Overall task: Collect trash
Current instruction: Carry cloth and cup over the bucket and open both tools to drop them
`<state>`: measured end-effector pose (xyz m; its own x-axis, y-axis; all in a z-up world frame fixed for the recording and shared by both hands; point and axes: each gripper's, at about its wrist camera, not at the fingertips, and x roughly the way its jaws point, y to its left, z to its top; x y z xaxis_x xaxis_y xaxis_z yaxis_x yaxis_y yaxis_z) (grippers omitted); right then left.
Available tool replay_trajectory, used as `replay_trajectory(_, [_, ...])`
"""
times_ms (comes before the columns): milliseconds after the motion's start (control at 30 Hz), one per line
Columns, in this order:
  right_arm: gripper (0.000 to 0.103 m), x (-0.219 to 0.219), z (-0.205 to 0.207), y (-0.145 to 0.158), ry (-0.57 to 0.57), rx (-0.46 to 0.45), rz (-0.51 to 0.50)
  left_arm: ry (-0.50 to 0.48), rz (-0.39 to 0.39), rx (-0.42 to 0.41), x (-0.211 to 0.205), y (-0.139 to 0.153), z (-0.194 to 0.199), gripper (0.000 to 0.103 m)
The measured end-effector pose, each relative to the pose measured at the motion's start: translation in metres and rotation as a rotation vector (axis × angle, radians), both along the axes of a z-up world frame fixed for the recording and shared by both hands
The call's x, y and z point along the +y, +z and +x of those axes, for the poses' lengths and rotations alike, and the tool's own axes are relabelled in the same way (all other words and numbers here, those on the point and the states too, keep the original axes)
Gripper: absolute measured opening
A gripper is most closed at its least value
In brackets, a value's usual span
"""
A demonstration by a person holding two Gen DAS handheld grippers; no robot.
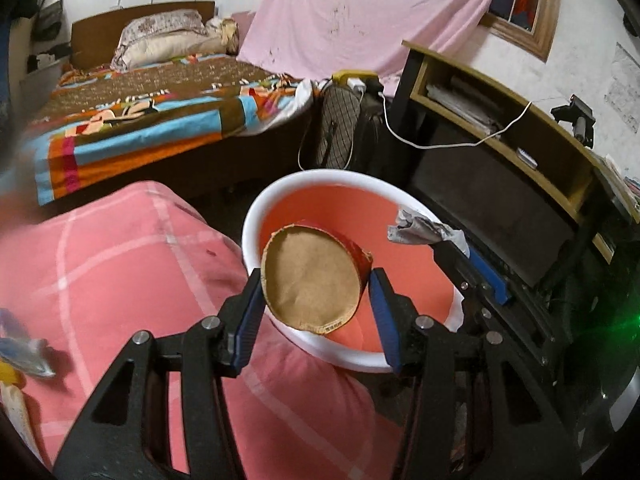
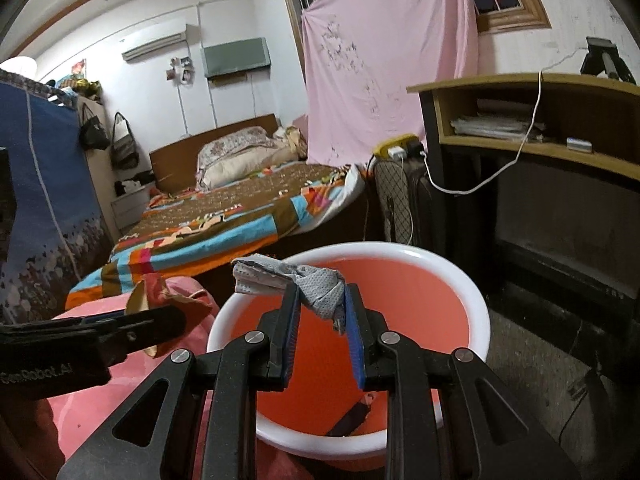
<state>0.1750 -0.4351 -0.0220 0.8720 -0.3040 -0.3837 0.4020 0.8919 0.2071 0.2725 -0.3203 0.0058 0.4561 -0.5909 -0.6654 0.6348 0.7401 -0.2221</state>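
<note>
Bin [image 1: 256, 216] sits between a pink cushion [image 1: 120, 280] on the left and a dark desk [image 1: 500, 208] on the right, bed [image 1: 160, 120] behind; floor gap to the desk is narrow. Bin mouth open, white rim, orange inside.

Left tool [image 1: 316, 300] holds a flattened red-and-brown paper cup [image 1: 312, 280] over the near rim; left pad touches it, whether the right pad does is unclear.

Right tool [image 2: 320, 320] is clamped on a crumpled grey wrapper [image 2: 316, 284] above the bin mouth. Something dark lies in the bin's bottom [image 2: 352, 416].
</note>
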Motion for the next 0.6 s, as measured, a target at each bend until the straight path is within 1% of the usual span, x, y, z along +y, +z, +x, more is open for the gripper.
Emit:
replay_trajectory(133, [0.021, -0.005, 0.000, -0.004, -0.002, 0.020, 0.023, 0.012, 0.014, 0.030, -0.007, -0.006, 0.004, 0.071])
replay_trajectory(333, [0.024, -0.006, -0.002, -0.005, -0.007, 0.033, 0.037, 0.036, 0.007, 0.079, -0.008, -0.010, 0.011, 0.073])
replay_trajectory(433, [0.028, -0.007, -0.001, -0.005, -0.009, 0.032, 0.039, 0.049, -0.002, 0.086, -0.004, -0.010, 0.012, 0.075])
replay_trajectory(500, [0.034, -0.007, -0.002, -0.004, -0.011, 0.028, 0.039, 0.061, -0.007, 0.083, -0.001, -0.009, 0.012, 0.075])
replay_trajectory(600, [0.037, -0.007, -0.002, -0.002, -0.013, 0.017, 0.037, 0.082, -0.018, 0.069, 0.006, -0.007, 0.012, 0.076])
